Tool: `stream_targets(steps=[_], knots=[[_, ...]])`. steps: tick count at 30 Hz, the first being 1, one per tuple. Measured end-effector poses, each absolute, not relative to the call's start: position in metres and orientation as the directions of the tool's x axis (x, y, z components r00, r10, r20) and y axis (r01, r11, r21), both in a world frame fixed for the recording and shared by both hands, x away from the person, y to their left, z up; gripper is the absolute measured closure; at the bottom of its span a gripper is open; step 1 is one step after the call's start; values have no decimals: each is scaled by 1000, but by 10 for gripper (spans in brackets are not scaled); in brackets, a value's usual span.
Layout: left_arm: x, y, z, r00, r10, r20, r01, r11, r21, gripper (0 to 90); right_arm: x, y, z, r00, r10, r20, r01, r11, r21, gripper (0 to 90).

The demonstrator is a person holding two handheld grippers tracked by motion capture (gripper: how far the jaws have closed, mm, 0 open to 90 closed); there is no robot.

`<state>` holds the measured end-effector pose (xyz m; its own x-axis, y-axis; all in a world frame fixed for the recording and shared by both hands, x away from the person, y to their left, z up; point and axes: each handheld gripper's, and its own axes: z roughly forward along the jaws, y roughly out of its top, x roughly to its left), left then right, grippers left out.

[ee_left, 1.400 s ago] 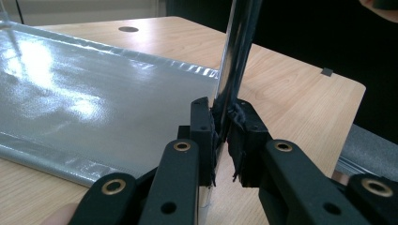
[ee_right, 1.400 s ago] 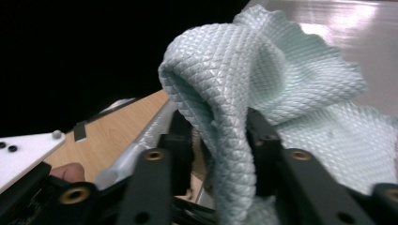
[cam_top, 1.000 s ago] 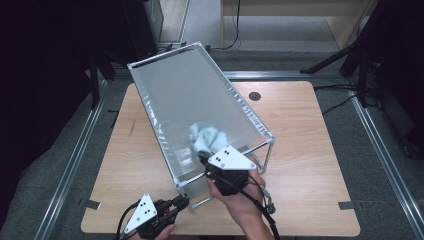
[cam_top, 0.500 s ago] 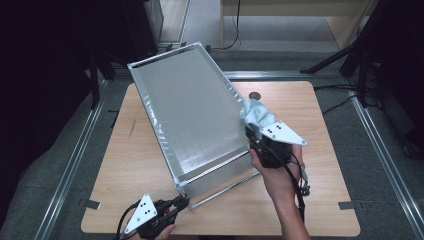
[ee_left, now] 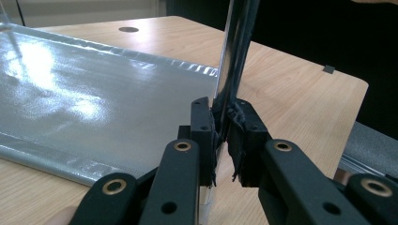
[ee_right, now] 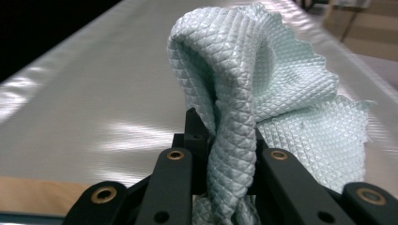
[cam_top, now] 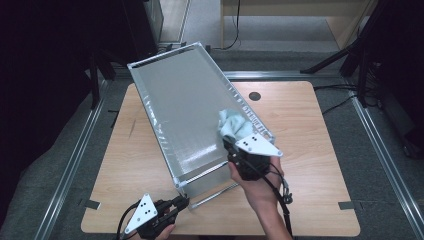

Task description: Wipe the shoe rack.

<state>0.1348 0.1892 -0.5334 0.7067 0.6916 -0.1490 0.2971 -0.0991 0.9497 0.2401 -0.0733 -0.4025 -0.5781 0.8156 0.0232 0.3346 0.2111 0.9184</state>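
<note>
A silver sheet-covered panel (cam_top: 190, 110) on a metal frame lies tilted across the wooden table (cam_top: 310, 125). My right gripper (cam_top: 232, 146) is shut on a bunched pale teal quilted cloth (cam_top: 233, 125), which rests on the panel near its right edge. In the right gripper view the cloth (ee_right: 263, 84) bulges up between the jaws of that gripper (ee_right: 224, 136) over the shiny sheet (ee_right: 94, 93). My left gripper (cam_top: 180, 202) is shut on a thin metal bar of the frame (ee_left: 230, 70) at the panel's near corner, the jaws of that gripper (ee_left: 224, 136) pinching it.
A loose-looking metal rod (cam_top: 215, 196) runs under the panel's near end. The table has a round cable hole (cam_top: 255, 96) at the back and a tape mark (cam_top: 346, 205) front right. Metal floor rails (cam_top: 75, 160) flank the table; dark stands are behind.
The right gripper swept the cloth from the panel's near middle out to its right edge, then came back a little left and nearer. The left gripper kept still on the frame.
</note>
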Motion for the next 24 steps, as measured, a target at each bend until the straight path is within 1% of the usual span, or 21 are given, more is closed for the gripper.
stream_targets(steps=[5, 7, 8, 13, 15, 18, 24], knots=[[135, 189, -534, 704, 694, -150, 298, -96, 950, 805, 220, -40, -405, -652, 758, 24, 315, 242, 918, 795], [135, 189, -534, 703, 695, -151, 298, -95, 950, 805, 216, -35, -405, -664, 748, 27, 313, 245, 918, 795], [135, 188, -534, 702, 697, -149, 297, -96, 950, 805, 210, -26, -405, -691, 722, 30, 304, 254, 918, 796], [135, 188, -534, 701, 697, -148, 296, -95, 951, 805, 200, -12, -404, -732, 681, 25, 285, 273, 919, 795], [135, 188, -534, 703, 697, -146, 294, -98, 951, 805, 199, -10, -404, -734, 679, 5, 271, 287, 919, 796], [134, 188, -534, 703, 697, -144, 294, -99, 951, 807, 202, -15, -403, -741, 672, 9, 274, 289, 917, 801], [134, 188, -534, 701, 698, -144, 294, -99, 951, 809, 216, -39, -403, -683, 730, -32, 283, 305, 909, 805]])
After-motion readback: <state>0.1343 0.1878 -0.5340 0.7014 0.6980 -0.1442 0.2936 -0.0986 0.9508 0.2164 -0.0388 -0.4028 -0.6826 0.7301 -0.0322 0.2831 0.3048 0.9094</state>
